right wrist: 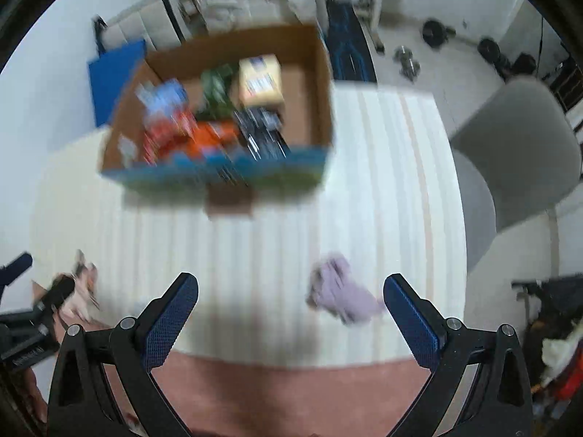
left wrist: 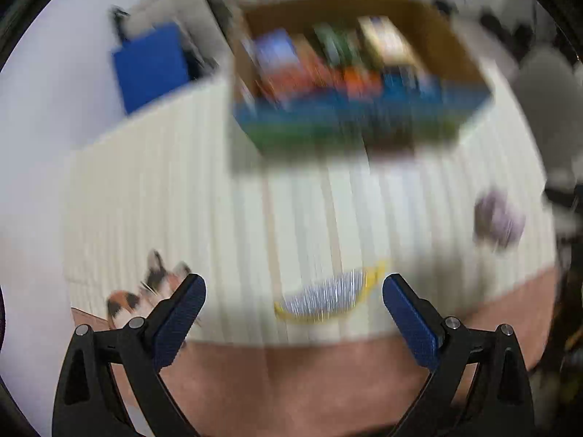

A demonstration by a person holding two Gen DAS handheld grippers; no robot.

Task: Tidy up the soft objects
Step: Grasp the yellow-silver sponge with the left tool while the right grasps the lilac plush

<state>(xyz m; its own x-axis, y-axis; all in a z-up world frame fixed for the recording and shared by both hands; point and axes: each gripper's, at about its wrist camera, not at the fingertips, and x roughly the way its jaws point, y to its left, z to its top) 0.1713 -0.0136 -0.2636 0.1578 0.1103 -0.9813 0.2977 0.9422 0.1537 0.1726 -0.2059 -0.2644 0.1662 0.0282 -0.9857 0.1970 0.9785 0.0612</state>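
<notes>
Both views are motion-blurred. A cardboard box with colourful packets stands at the far side of a white ribbed mat; it also shows in the right wrist view. A calico cat plush lies by my left gripper's left finger. A white-blue cloth with yellow edge lies between the fingers of my open, empty left gripper. A lilac cloth lies just left of the right finger of my open, empty right gripper; it also shows in the left wrist view.
A blue panel leans against the wall behind the table. A grey chair stands at the right. The brown table edge runs along the front. My left gripper's body shows at the far left of the right wrist view.
</notes>
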